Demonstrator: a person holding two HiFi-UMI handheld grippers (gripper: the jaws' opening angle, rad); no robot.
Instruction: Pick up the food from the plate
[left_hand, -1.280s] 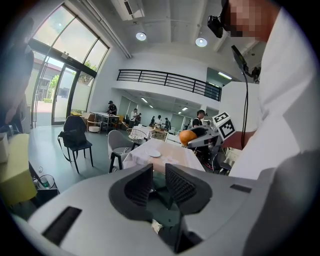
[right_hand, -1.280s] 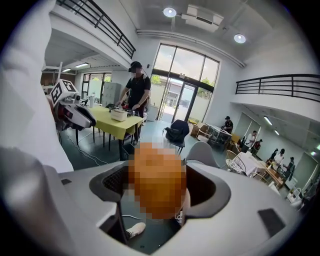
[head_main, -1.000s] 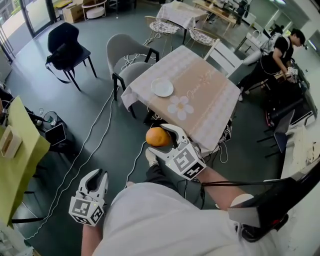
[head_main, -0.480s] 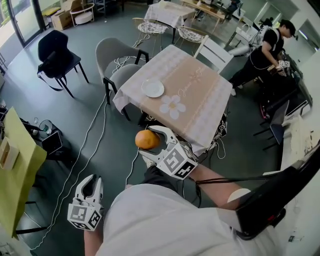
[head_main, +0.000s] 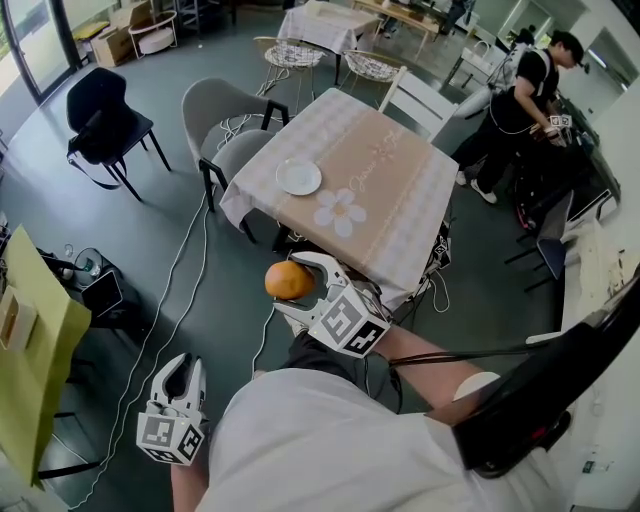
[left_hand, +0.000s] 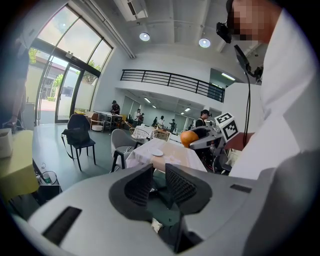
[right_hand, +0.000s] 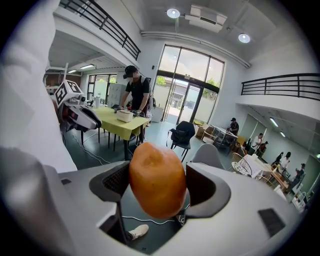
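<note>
An orange, rounded piece of food (head_main: 288, 280) hangs in the air in front of the near table edge, and my right gripper (head_main: 297, 284) is shut on it. In the right gripper view the food (right_hand: 157, 180) fills the gap between both pads. The white plate (head_main: 298, 177) lies empty on the patterned tablecloth (head_main: 400, 200), well beyond the food. My left gripper (head_main: 183, 363) hangs low at my left side over the floor, shut with nothing in it. The left gripper view shows its pads (left_hand: 179, 184) close together, with the plate (left_hand: 157, 153) and the food (left_hand: 189, 138) far off.
Two grey chairs (head_main: 225, 120) stand at the table's left side and a white chair (head_main: 425, 100) at its far side. A black chair (head_main: 100, 105) is further left. Cables (head_main: 170, 300) cross the floor. A yellow-green table (head_main: 25, 370) is at my left. A person (head_main: 520, 90) stands at the back right.
My right gripper with the food has drifted a little left and up in the head view. The left gripper has dropped slightly lower. The plate stays empty.
</note>
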